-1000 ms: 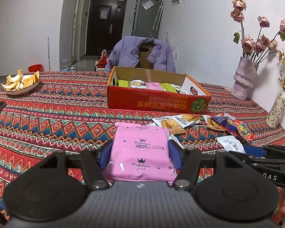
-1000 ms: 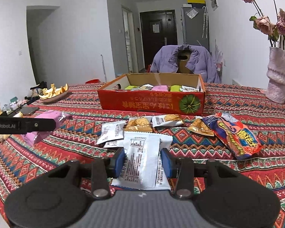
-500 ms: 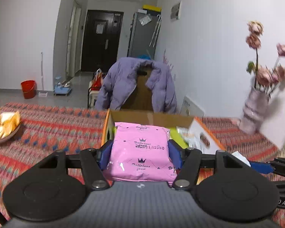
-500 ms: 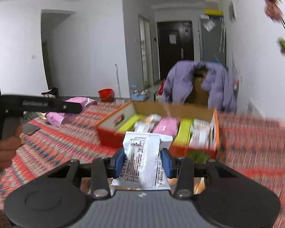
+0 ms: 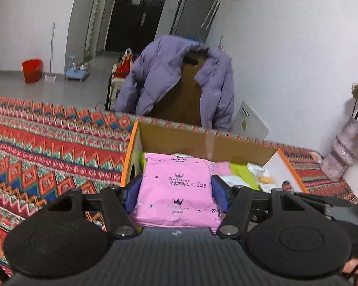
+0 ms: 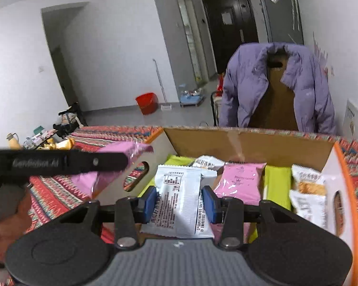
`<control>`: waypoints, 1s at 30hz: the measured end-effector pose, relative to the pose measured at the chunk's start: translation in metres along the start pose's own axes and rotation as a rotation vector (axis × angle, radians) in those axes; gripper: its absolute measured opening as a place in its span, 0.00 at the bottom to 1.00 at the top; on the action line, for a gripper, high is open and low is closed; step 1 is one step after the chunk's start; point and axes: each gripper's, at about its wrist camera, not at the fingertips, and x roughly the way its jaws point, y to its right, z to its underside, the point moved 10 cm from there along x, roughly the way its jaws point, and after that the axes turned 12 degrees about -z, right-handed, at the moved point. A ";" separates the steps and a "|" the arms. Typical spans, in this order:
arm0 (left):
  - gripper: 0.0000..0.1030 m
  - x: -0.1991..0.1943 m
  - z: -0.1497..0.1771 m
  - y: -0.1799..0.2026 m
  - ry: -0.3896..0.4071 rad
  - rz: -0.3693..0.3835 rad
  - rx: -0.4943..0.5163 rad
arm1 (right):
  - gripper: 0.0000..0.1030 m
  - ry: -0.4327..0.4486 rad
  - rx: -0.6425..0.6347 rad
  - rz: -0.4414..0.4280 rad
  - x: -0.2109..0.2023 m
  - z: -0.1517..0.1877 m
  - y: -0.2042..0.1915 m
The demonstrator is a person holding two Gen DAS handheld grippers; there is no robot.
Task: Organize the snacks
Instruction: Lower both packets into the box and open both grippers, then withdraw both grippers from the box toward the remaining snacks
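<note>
Pink snack pouch [image 5: 176, 190] sits clamped between the blue pads of my left gripper [image 5: 176, 191], carried over the near-left corner of the cardboard box [image 5: 202, 143]. White sachet [image 6: 179, 200] is pinched the same way in my right gripper [image 6: 179, 201], jaws narrow, hanging above the box's left half. Both packets are off the table [image 5: 47, 147] and neither is released yet.

Risks as I judge them:
- Left pouch overhangs the box's left wall; letting go here could catch the rim and tip it outside onto the cloth.
- Pouch is puffy and slick; a squeeze at the edges only could let it slide out early.
- My grippers are close together; the left one crosses the right camera's view just beside the box wall, so a collision is possible if both descend at once.
- Box already holds a pink packet [image 6: 238, 181], green packs [image 6: 278, 186] and cracker bags [image 6: 307, 186]; a drop from height may land crooked on top.
</note>
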 end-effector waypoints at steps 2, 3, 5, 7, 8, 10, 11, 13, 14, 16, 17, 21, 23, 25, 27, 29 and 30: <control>0.62 0.010 0.006 -0.003 -0.013 -0.002 -0.007 | 0.43 -0.013 0.014 0.000 0.011 0.006 0.004; 0.63 0.014 0.007 -0.005 -0.011 -0.005 -0.006 | 0.43 -0.024 0.017 0.005 0.016 0.009 0.007; 0.64 0.017 0.010 -0.006 -0.007 -0.005 0.009 | 0.43 -0.035 0.037 -0.004 0.023 0.014 0.011; 0.66 0.015 0.008 -0.007 0.004 -0.001 0.022 | 0.45 -0.035 0.070 -0.060 0.021 0.015 0.009; 0.67 0.012 0.007 -0.008 0.015 0.000 0.032 | 0.47 -0.025 0.086 -0.078 0.018 0.014 0.009; 0.69 0.002 0.003 -0.008 0.038 -0.005 0.043 | 0.47 -0.004 0.086 -0.063 0.008 0.010 0.010; 0.69 -0.002 0.000 -0.009 0.048 -0.006 0.046 | 0.48 0.006 0.078 -0.045 0.004 0.006 0.010; 0.69 -0.013 -0.004 -0.010 0.060 -0.009 0.049 | 0.49 0.021 0.065 -0.017 -0.008 0.000 0.010; 0.70 -0.019 -0.005 -0.011 0.064 -0.012 0.048 | 0.49 0.028 0.061 -0.009 -0.014 -0.003 0.011; 0.70 -0.033 -0.007 -0.012 0.068 -0.016 0.054 | 0.50 0.039 0.042 0.013 -0.030 -0.006 0.006; 0.71 -0.041 -0.007 -0.013 0.073 -0.017 0.058 | 0.52 0.041 0.029 0.025 -0.039 -0.006 0.003; 0.78 -0.078 -0.002 -0.015 0.078 -0.029 0.088 | 0.59 0.054 -0.027 0.092 -0.082 -0.009 -0.008; 0.81 -0.099 0.002 -0.017 0.078 -0.038 0.116 | 0.63 0.066 -0.031 0.126 -0.104 -0.010 -0.009; 0.84 -0.118 0.006 -0.018 0.084 -0.051 0.137 | 0.68 0.070 -0.024 0.156 -0.130 -0.010 -0.009; 0.90 -0.140 0.012 -0.017 0.091 -0.055 0.161 | 0.74 0.082 -0.032 0.198 -0.158 -0.010 -0.011; 0.92 -0.159 0.018 -0.013 0.107 -0.041 0.193 | 0.83 0.093 -0.057 0.246 -0.184 -0.009 -0.016; 0.92 -0.171 0.022 -0.012 0.119 -0.044 0.201 | 0.88 0.102 -0.073 0.271 -0.199 -0.007 -0.019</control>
